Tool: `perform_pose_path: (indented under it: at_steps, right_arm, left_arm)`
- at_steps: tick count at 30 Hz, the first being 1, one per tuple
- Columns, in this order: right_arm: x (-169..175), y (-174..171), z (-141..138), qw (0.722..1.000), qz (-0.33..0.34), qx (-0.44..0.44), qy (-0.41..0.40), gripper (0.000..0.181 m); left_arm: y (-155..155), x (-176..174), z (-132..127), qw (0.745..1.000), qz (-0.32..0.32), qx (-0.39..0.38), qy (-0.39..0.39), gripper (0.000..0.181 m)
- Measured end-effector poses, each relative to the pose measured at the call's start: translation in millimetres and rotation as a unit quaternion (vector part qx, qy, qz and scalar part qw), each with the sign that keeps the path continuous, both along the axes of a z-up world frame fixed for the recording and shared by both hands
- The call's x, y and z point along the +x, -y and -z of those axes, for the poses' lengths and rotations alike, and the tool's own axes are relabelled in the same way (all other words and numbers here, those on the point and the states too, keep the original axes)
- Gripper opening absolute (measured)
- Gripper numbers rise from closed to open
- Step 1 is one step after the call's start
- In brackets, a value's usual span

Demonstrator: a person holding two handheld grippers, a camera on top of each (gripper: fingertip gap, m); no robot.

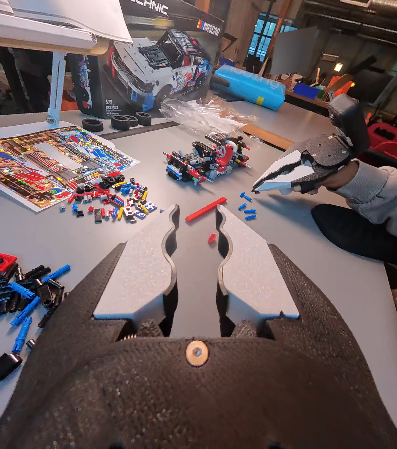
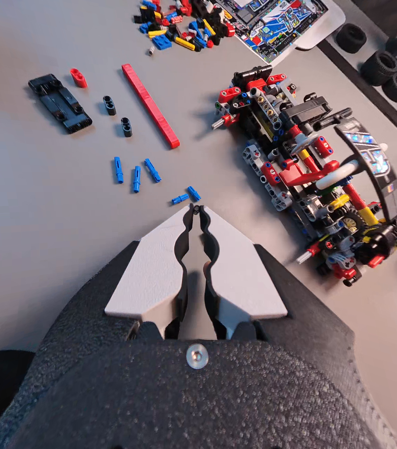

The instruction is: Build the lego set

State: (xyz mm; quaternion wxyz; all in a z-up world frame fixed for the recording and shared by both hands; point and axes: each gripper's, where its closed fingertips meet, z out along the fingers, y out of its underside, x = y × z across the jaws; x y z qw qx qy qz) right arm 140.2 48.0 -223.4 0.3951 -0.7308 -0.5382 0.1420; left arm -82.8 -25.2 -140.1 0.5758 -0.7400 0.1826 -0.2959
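The part-built car chassis (image 1: 207, 160) (image 2: 314, 175) stands on the grey table. My left gripper (image 1: 197, 210) is open and empty, low over the table. A long red beam (image 1: 206, 209) (image 2: 150, 105) lies just beyond its tips, and a small red connector (image 1: 212, 238) lies between its fingers. My right gripper (image 2: 196, 209) (image 1: 255, 190) is shut on a tiny black pin, just above several loose blue pins (image 2: 134, 175) (image 1: 247, 206). A black panel (image 2: 59, 103), two black connectors (image 2: 109, 105) and a red connector (image 2: 79, 77) lie farther left.
A pile of mixed small pieces (image 1: 114, 196) (image 2: 180, 26) lies by the shiny sticker sheet (image 1: 47, 160). Black and blue pins (image 1: 10, 291) lie at the near left. Tyres (image 1: 119, 121) (image 2: 386, 70), the set's box (image 1: 156, 73), plastic bags (image 1: 204, 114) and a book stand (image 1: 56, 80) are at the back. Left tips to right tips: about 25 centimeters.
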Motion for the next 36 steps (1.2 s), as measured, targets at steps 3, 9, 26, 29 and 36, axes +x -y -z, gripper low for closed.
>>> perform_pose_path:
  at_steps: [3,9,26,29,36]
  right_arm:
    - [9.4,1.2,2.0,1.000,0.004,0.004,0.029,0.002]
    - [24.2,1.4,7.1,0.999,0.010,0.008,0.046,0.002]
    - [21.9,1.5,14.0,0.998,0.018,-0.020,0.051,0.003]
    - [21.0,0.7,13.3,0.998,0.022,-0.018,0.048,0.003]
    - [21.1,0.6,15.2,0.997,0.019,-0.020,0.069,0.003]
  left_arm:
    - [0.4,-2.4,4.9,0.999,-0.015,0.019,-0.023,0.027]
    - [0.8,-7.1,5.6,0.998,-0.031,0.038,-0.047,0.027]
    - [5.1,-17.4,1.4,0.995,-0.046,0.062,-0.057,0.024]
    - [6.2,-16.4,1.1,0.994,-0.045,0.069,-0.068,0.024]
    - [5.6,-14.4,6.1,0.994,-0.041,0.065,-0.079,0.023]
